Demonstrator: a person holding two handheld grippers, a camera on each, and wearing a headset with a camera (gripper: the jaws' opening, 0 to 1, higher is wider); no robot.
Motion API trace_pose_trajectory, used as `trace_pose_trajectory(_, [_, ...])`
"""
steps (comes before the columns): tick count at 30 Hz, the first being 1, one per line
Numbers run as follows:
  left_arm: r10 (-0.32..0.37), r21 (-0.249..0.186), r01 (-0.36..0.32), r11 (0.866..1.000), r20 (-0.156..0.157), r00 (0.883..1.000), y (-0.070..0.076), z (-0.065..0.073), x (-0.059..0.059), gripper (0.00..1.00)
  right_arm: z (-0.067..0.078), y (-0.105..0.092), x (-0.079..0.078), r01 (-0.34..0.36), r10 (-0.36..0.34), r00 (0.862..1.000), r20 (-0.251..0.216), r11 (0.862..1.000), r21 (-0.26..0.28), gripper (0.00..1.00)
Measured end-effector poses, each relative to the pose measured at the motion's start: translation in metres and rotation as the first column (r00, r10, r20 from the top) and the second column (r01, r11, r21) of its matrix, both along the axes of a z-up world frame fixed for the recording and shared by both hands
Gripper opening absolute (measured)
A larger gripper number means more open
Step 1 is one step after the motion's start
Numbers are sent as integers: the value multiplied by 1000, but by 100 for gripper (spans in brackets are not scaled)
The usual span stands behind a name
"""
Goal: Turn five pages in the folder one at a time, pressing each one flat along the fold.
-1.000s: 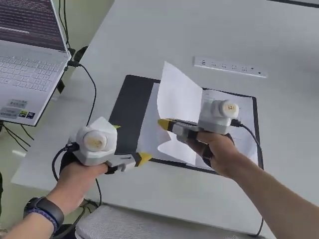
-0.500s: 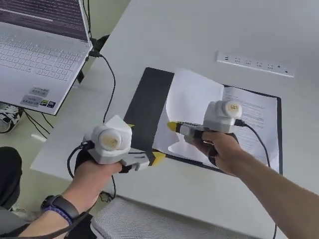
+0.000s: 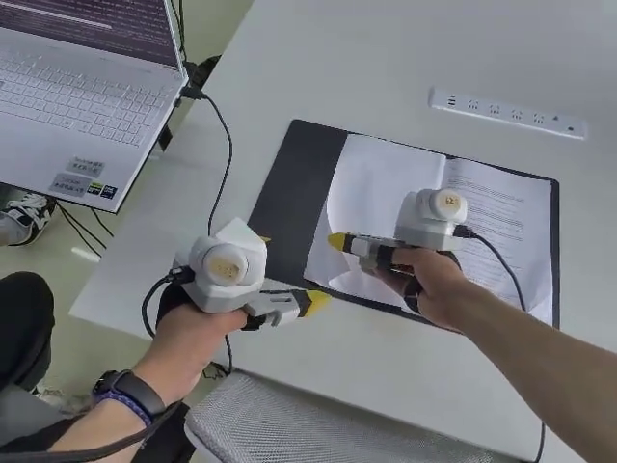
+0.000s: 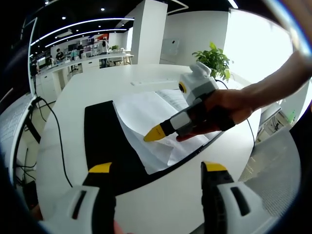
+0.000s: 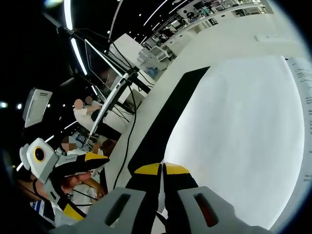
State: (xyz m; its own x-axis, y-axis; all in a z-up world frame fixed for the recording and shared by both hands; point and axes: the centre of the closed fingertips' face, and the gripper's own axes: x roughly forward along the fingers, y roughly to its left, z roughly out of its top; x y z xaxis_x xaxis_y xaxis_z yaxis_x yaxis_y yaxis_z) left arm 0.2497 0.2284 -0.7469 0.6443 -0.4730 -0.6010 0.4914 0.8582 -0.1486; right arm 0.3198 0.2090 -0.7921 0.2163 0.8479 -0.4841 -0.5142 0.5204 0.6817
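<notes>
Presently the right gripper (image 3: 336, 241), jaws pressed together, lies over the turned page (image 3: 376, 188) at mid-folder (image 3: 284, 203), the left gripper (image 3: 313, 301) spread at 7 o'clock; next, the page likely needs pressing flat along the fold (image 3: 442, 178) at 3 o'clock.

The white table (image 3: 318, 58) carries an open black folder (image 3: 289, 198) near its front edge, with a white power strip (image 3: 506, 113) lying beyond the folder's far right corner and a black cable (image 3: 228, 145) trailing across the surface to the folder's left.
</notes>
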Motion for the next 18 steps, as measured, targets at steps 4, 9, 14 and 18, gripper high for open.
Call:
trace_pose_trajectory(4, [-4,-1,4,1000,3,1000,0,0,3,70,8,1,-8,-12,12,1000,8,1000,9,0])
trace_pose_trajectory(9, [-10,1,10,1000,8,1000,-1,1,8,68,18,3,-16,-34,34,999,35,999,16,4])
trace_pose_trajectory(14, [-6,4,6,1000,7,1000,0,-2,17,63,27,-1,-15,-31,30,998,46,999,30,9])
trace_pose_trajectory(18, [-3,9,3,1000,8,1000,0,-1,23,59,33,-11,-14,-28,26,998,65,999,30,10])
